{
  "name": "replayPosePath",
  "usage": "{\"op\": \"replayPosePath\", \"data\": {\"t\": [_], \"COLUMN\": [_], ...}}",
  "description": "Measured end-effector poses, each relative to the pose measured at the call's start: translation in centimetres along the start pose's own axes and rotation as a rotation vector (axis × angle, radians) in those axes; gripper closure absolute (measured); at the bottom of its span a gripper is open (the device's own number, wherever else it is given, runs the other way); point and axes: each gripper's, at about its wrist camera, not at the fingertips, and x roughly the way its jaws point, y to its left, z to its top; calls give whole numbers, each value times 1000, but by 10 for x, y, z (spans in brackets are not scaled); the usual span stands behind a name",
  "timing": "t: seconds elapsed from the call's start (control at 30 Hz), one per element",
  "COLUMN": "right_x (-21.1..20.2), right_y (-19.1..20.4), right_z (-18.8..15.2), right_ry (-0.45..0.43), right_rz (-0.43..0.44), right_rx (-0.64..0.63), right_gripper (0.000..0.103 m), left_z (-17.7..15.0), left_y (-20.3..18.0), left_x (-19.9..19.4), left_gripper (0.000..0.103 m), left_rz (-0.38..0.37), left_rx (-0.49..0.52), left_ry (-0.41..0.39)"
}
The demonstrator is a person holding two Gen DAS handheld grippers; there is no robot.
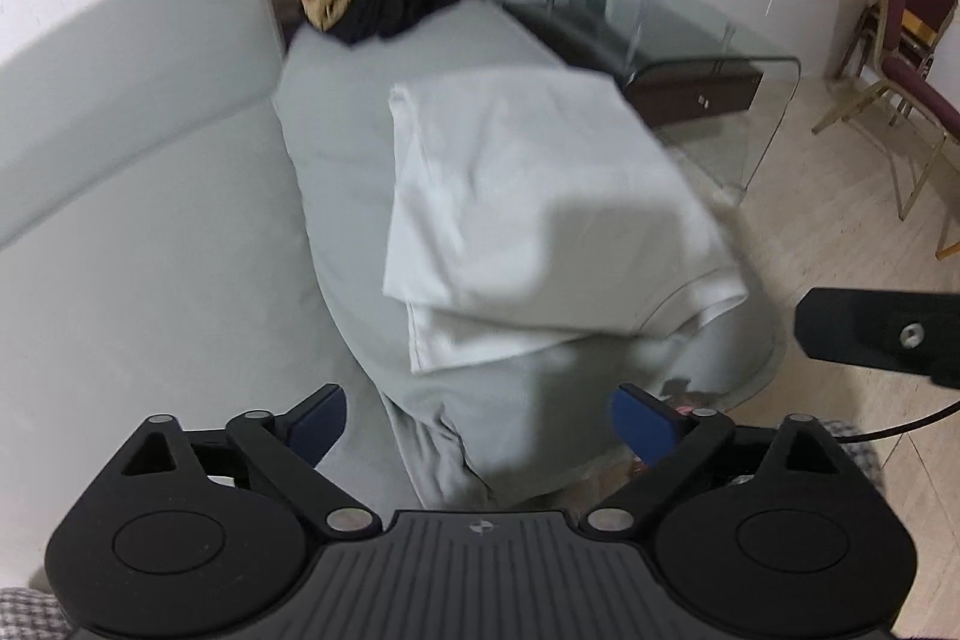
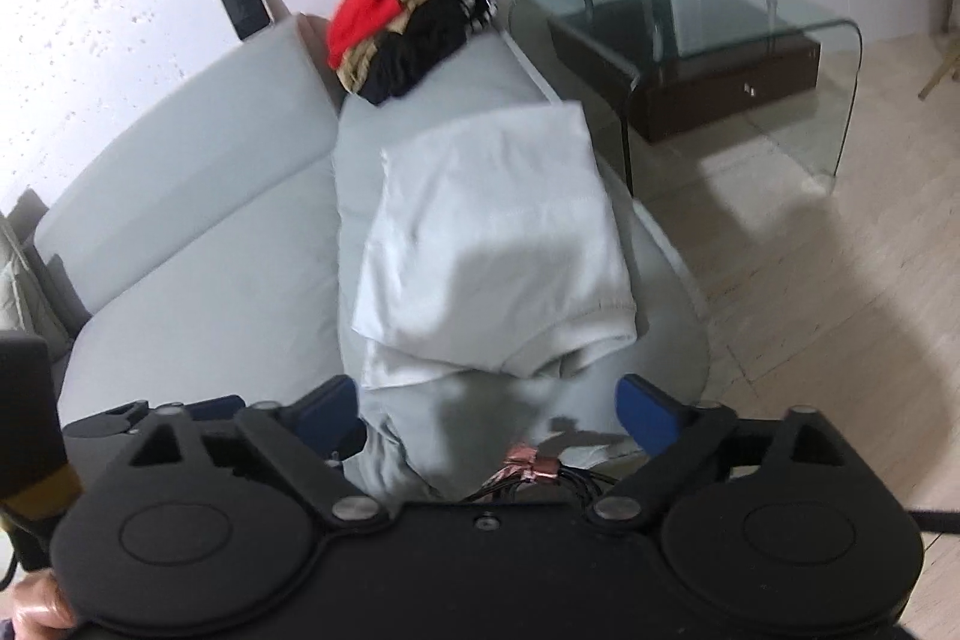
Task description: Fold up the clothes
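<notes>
Lying ahead of both spread, empty claws [image 1: 480, 424] [image 2: 489, 415], folded white garment [image 1: 540, 214] [image 2: 498, 244] on sofa [image 1: 150, 220].

White garment [image 1: 540, 214]: soft matt cloth, lightly creased. Sofa [image 1: 150, 196]: smooth matt grey fabric. Coffee table [image 2: 690, 10]: clear glossy glass over dark wood-look base. Left gripper [image 1: 480, 424] body: matt black plastic, ribbed, metal pivot pins; fingers [image 1: 645, 427] blue.
</notes>
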Motion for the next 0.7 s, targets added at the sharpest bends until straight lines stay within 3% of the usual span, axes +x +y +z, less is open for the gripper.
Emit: {"op": "replayPosePath", "data": {"t": [0.2,0.37,0.7], "right_x": [-34,-56,-62], "right_y": [17,35,35], "right_z": [12,13,10], "right_ry": [-7,-50,-53], "right_rz": [29,-71,-112], "right_rx": [7,-68,-113], "right_gripper": [2,0,0], "left_z": [7,6,-1], "left_y": [-2,1,-10], "left_x": [-30,-53,-55], "left_gripper": [1,1,1], "left_rz": [11,-9,17], "left_rx": [-8,-36,-5], "left_ry": [-44,-67,-127]}}
